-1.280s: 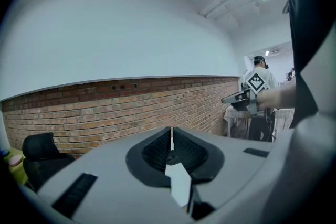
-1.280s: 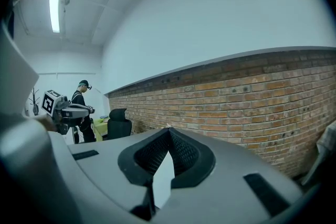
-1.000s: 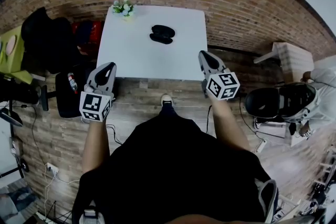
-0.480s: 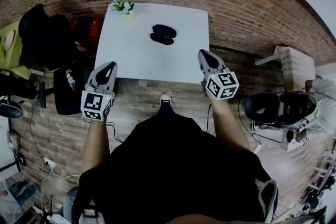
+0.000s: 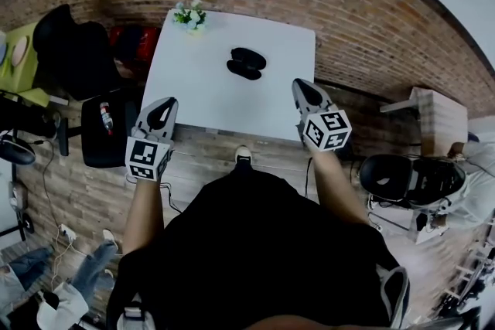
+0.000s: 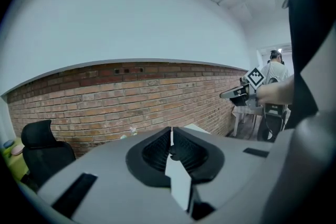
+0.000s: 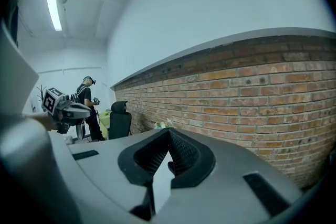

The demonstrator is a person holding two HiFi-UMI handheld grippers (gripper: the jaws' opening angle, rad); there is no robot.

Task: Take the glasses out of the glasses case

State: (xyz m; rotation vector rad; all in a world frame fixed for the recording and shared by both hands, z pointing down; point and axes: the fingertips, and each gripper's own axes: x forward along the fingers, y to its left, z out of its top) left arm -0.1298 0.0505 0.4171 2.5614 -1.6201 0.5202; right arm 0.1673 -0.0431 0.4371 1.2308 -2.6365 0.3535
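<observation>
The black glasses case (image 5: 246, 63) lies closed on the white table (image 5: 193, 89), towards its far side. Both grippers hang in the air at the table's near edge, well short of the case. My left gripper (image 5: 162, 113) is at the near left corner, my right gripper (image 5: 307, 91) at the near right corner. Each pair of jaws meets at the tip with nothing between them, as the left gripper view (image 6: 171, 131) and the right gripper view (image 7: 168, 134) show. The glasses themselves are hidden.
A small flower pot (image 5: 189, 14) stands at the table's far left corner. A black office chair (image 5: 73, 50) and red item (image 5: 131, 42) are left of the table, another black chair (image 5: 410, 174) and a wooden stool (image 5: 433, 100) right. A person's legs (image 5: 46, 282) show bottom left.
Both grippers have drifted forward to the table's near edge, and the table and case sit lower in the head view. A person's legs have come into view at the bottom left.
</observation>
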